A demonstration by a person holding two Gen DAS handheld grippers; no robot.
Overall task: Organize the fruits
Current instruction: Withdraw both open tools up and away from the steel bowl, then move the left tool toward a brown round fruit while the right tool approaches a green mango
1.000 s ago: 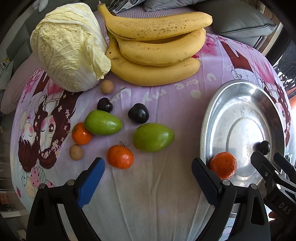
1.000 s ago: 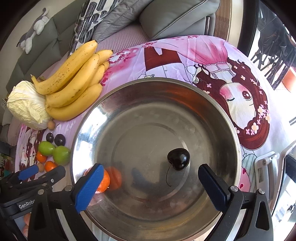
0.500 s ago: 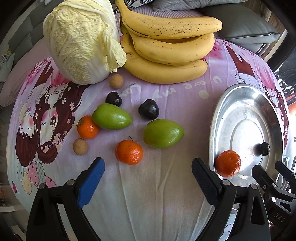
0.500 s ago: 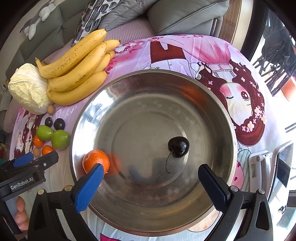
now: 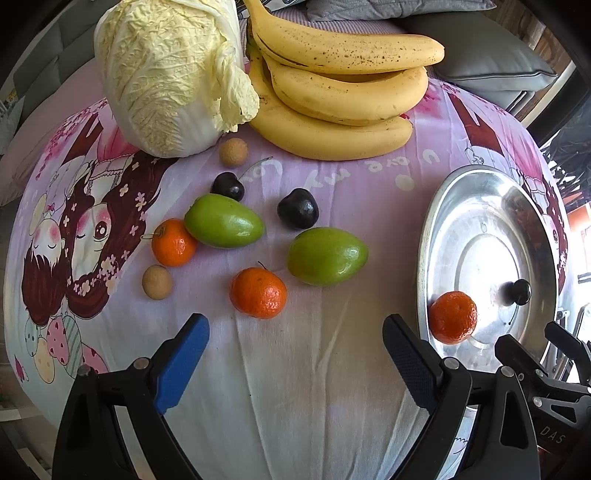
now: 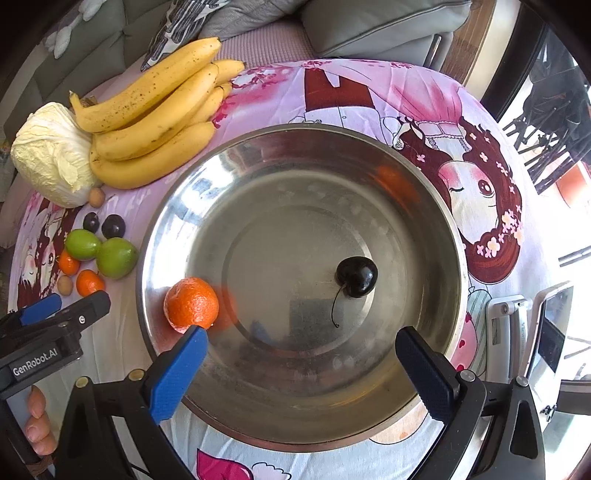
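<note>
A steel bowl point(image 6: 424, 206) point(image 5: 480, 206) holds a tangerine point(image 6: 191, 303) point(image 5: 453, 316) at its left side and a dark cherry point(image 6: 357, 277) point(image 5: 518, 291). On the cloth lie two tangerines point(image 5: 258, 292) point(image 5: 173, 242), two green fruits point(image 5: 327, 255) point(image 5: 224, 220), two dark cherries point(image 5: 298, 209) point(image 5: 229, 186) and two small tan round fruits point(image 5: 157, 281) point(image 5: 233, 152). My left gripper point(image 5: 295, 354) is open and empty, just short of the nearest tangerine. My right gripper point(image 6: 301, 354) is open and empty over the bowl's near side.
A bunch of bananas point(image 5: 340, 96) point(image 6: 155, 118) and a napa cabbage point(image 5: 170, 74) point(image 6: 51, 155) lie at the far side. Grey sofa cushions point(image 6: 369, 26) stand behind the table. A phone on a stand point(image 6: 546, 332) is to the right of the bowl.
My left gripper has moved forward and left towards the loose fruit. My right gripper has drawn back, so more of the bowl and the tangerine in it show. Both stay open.
</note>
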